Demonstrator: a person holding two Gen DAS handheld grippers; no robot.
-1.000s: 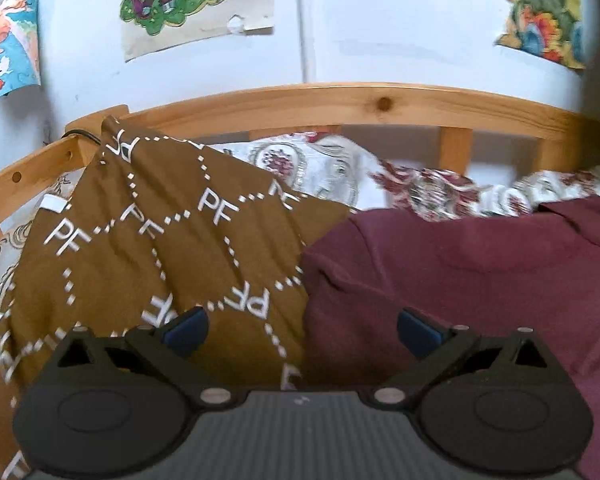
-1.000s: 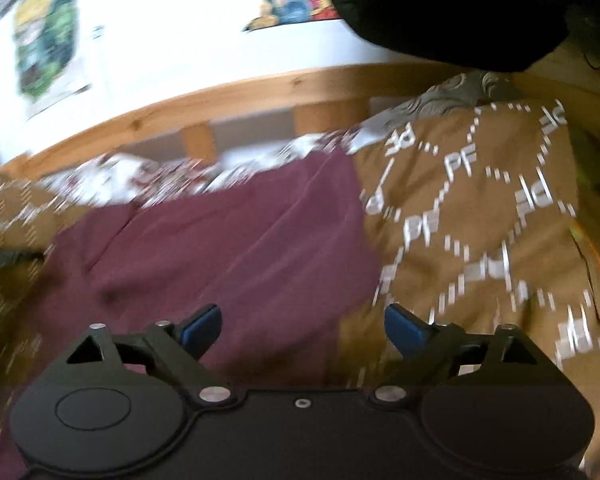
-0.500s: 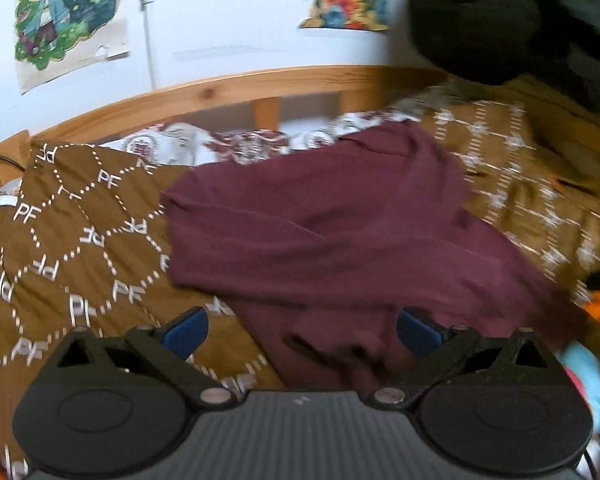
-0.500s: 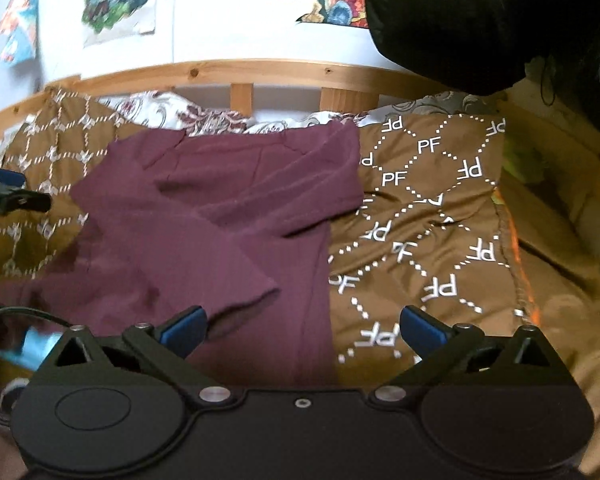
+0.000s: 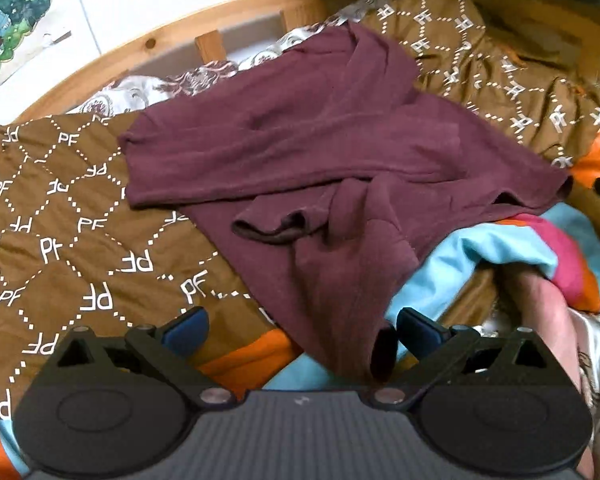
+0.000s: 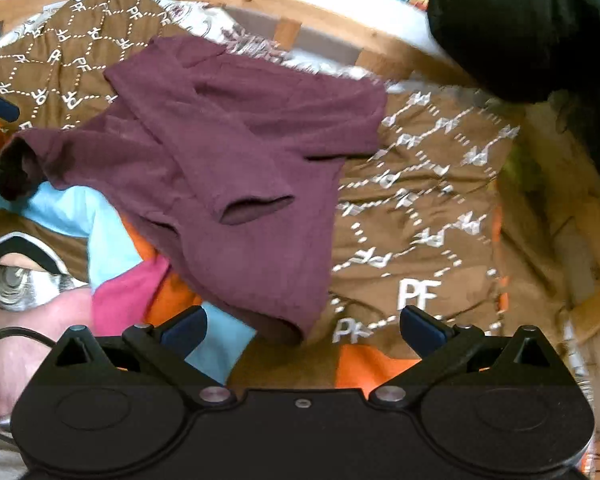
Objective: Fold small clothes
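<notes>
Both my left tongs (image 5: 302,330) and right tongs (image 6: 302,324) gape wide and hold nothing, while the maroon garment (image 5: 320,160) lies rumpled on the brown patterned bedspread (image 5: 60,240), its hem toward me.

Brown patterned blanket (image 6: 420,208) open beside maroon shirt (image 6: 228,152), wooden bed rail (image 5: 148,52) bounding far side, dark bulky mass (image 6: 520,24), possibly clothing, overhanging far right corner
</notes>
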